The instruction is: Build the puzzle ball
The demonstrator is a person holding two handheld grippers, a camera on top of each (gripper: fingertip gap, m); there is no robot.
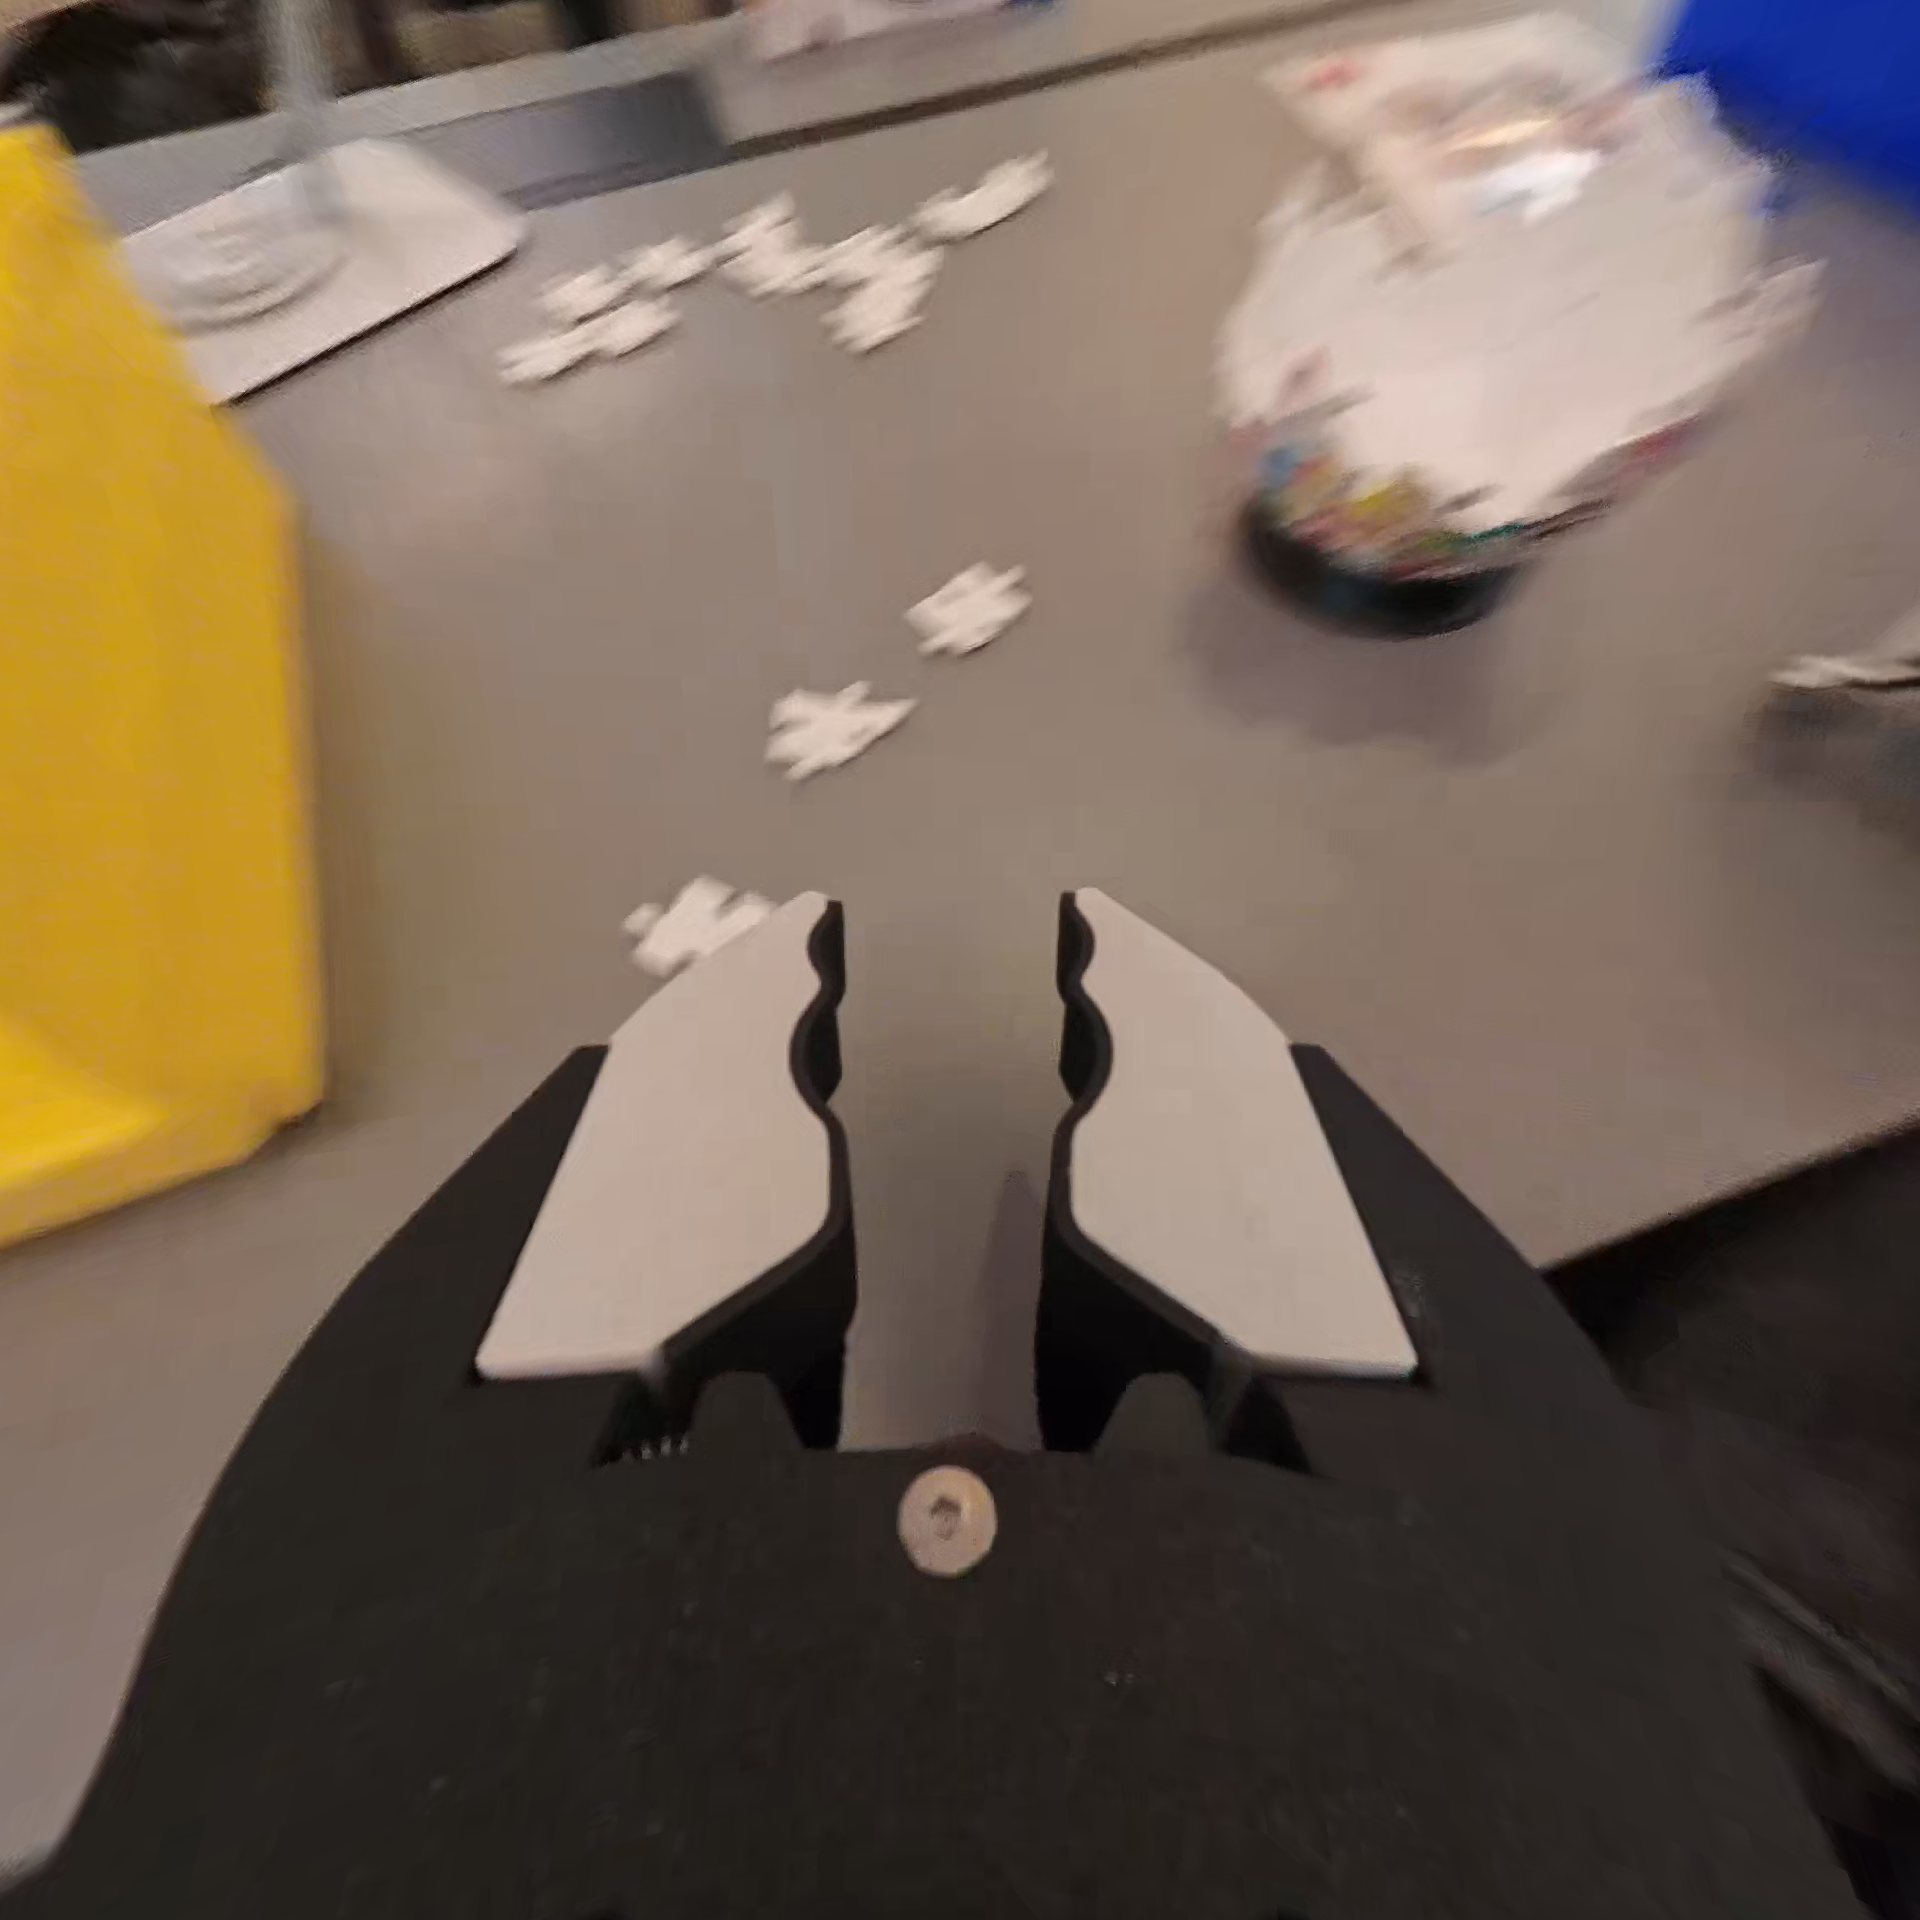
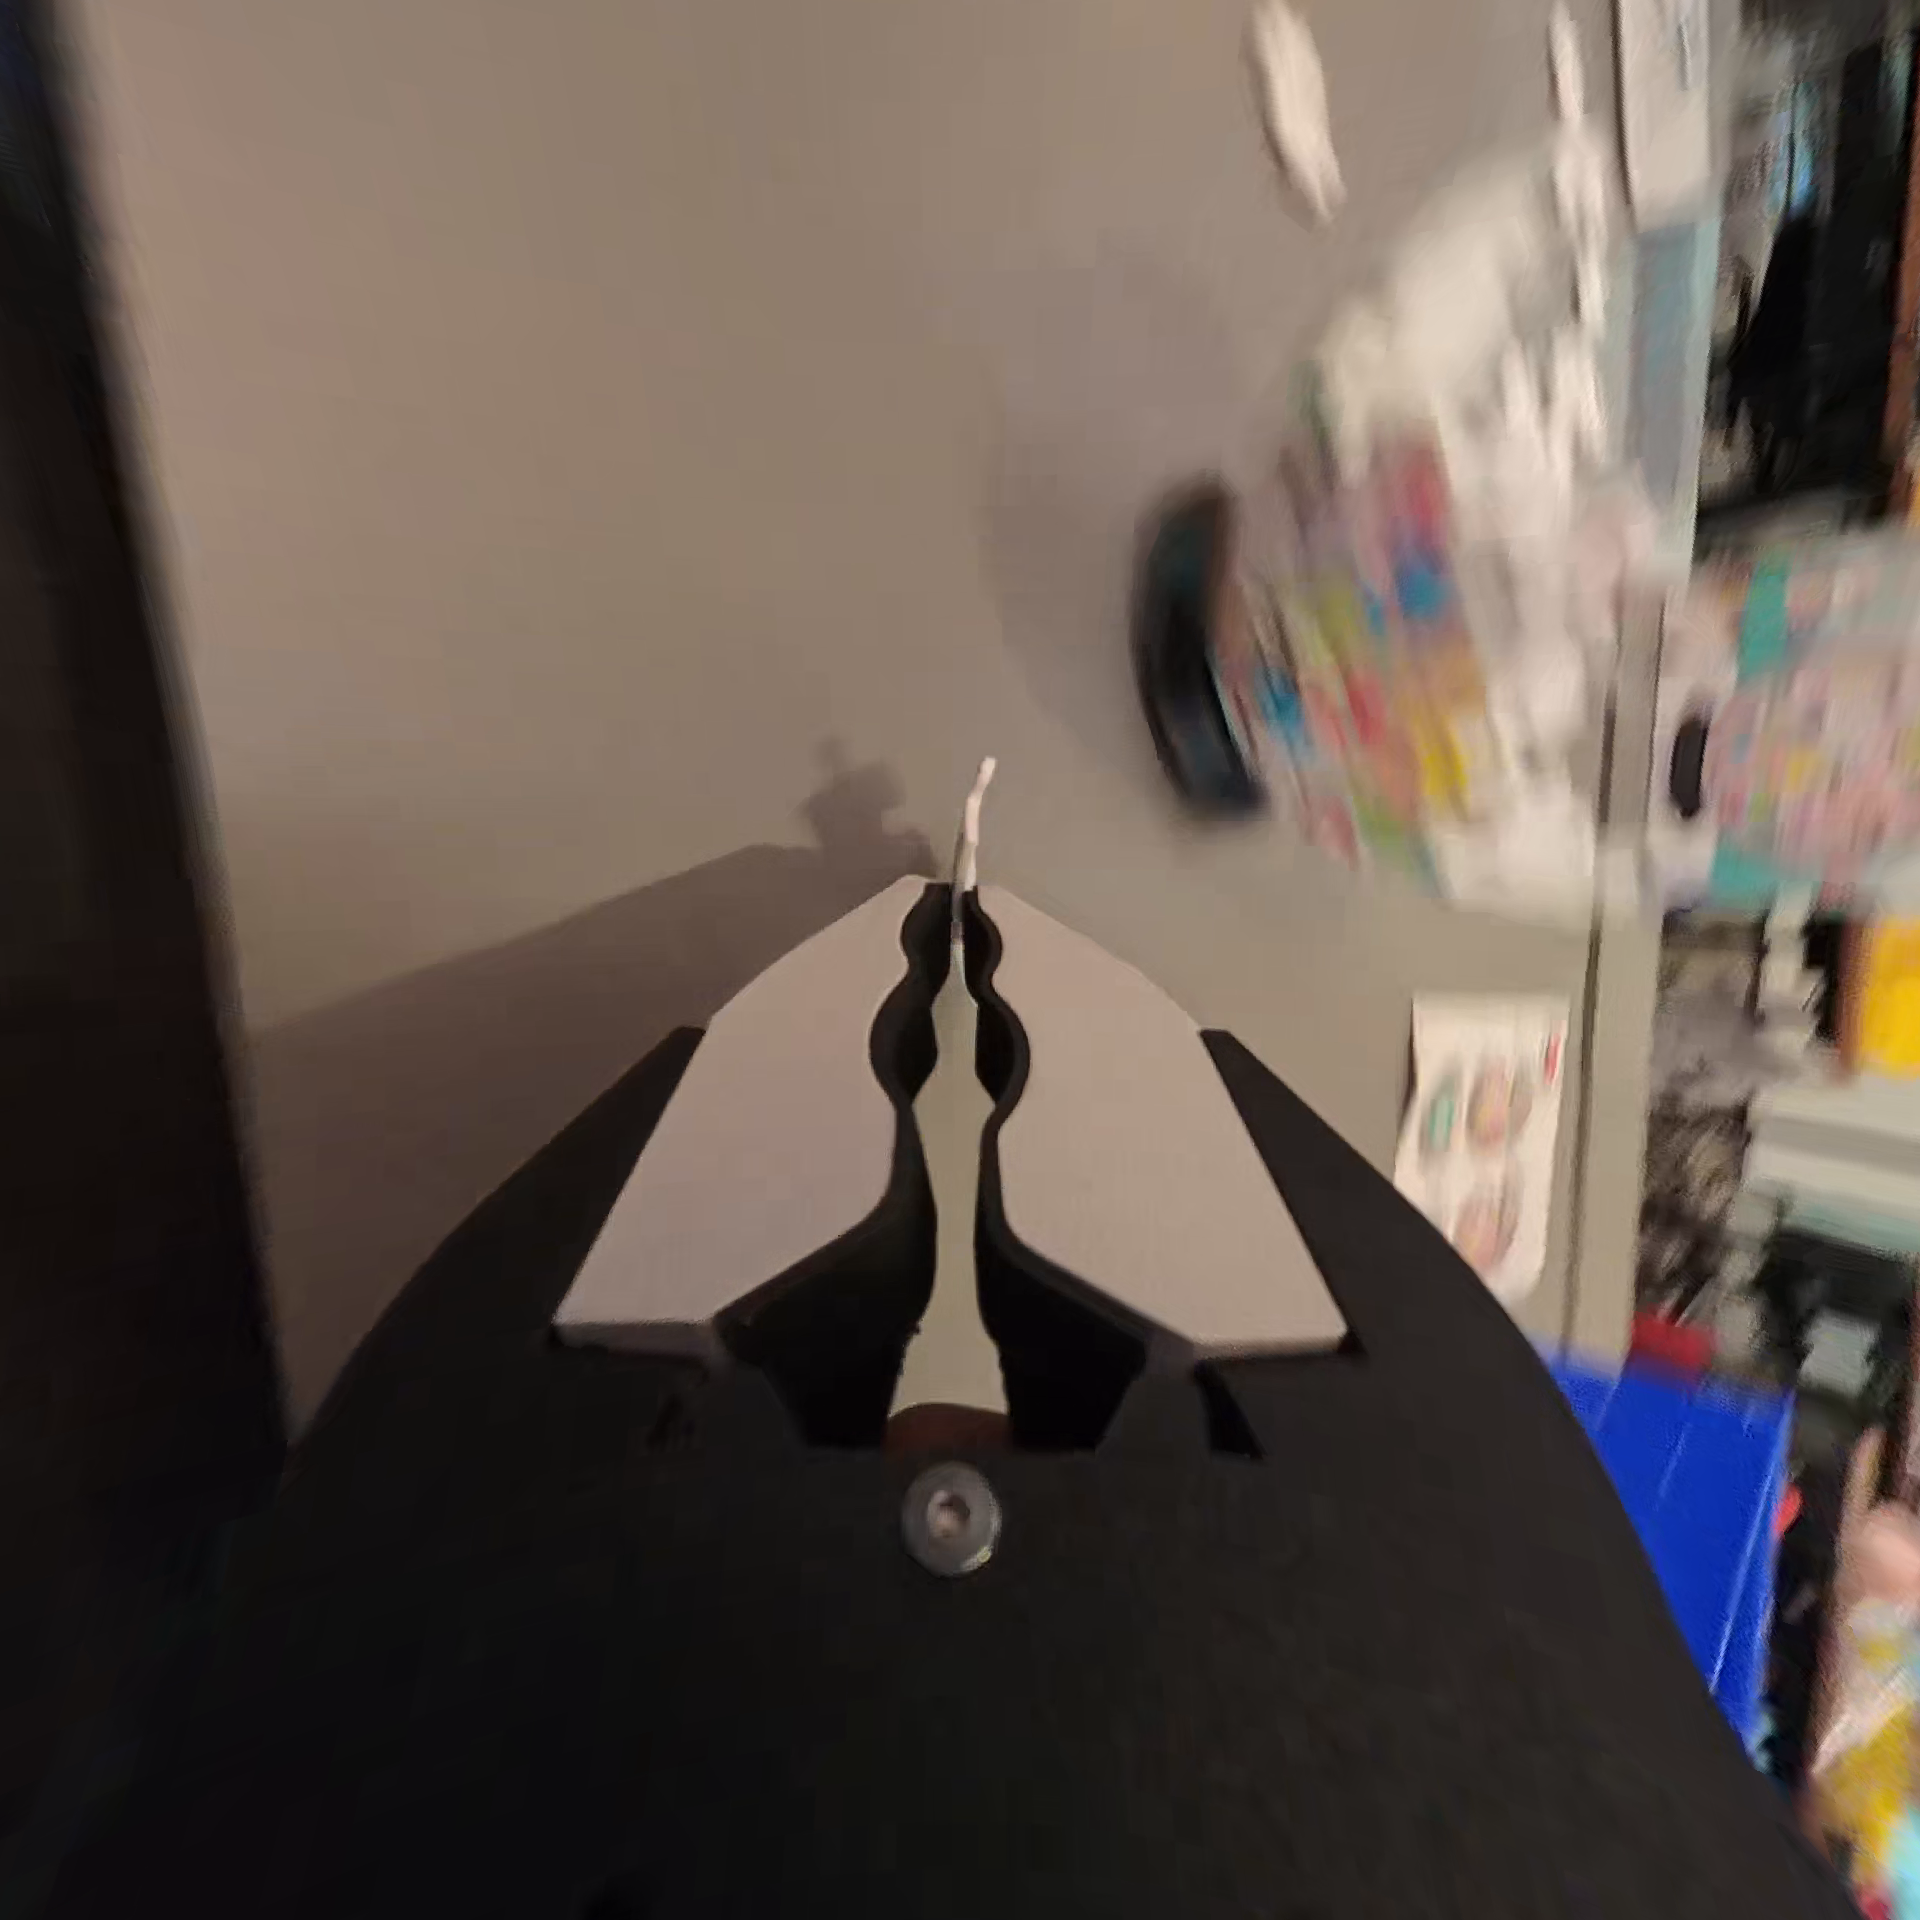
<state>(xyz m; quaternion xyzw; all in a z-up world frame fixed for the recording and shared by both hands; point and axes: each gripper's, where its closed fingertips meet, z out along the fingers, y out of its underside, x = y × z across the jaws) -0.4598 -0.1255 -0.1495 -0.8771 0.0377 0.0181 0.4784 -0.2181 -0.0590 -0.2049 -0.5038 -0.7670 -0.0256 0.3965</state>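
Observation:
The half-built puzzle ball (image 1: 1496, 343) sits as a bowl on a black ring stand (image 1: 1382, 592) at the right of the grey table; its inside is white, its outside colourful. It also shows, blurred, in the right wrist view (image 2: 1455, 582). Loose white puzzle pieces lie in a cluster at the back (image 1: 769, 270), two lie mid-table (image 1: 831, 727), and one lies by my left fingertip (image 1: 691, 925). My left gripper (image 1: 951, 914) is open and empty above the table. My right gripper (image 2: 951, 894) is shut on a thin white puzzle piece (image 2: 975, 821), held edge-on.
A yellow bin (image 1: 135, 675) stands at the left. A grey plate with a stand base (image 1: 312, 260) lies at the back left. A blue container (image 1: 1797, 83) is at the top right and shows in the right wrist view (image 2: 1683, 1558). A printed sheet (image 2: 1486, 1132) lies on the table. Spacing between my two grippers at the tips: around 25 cm.

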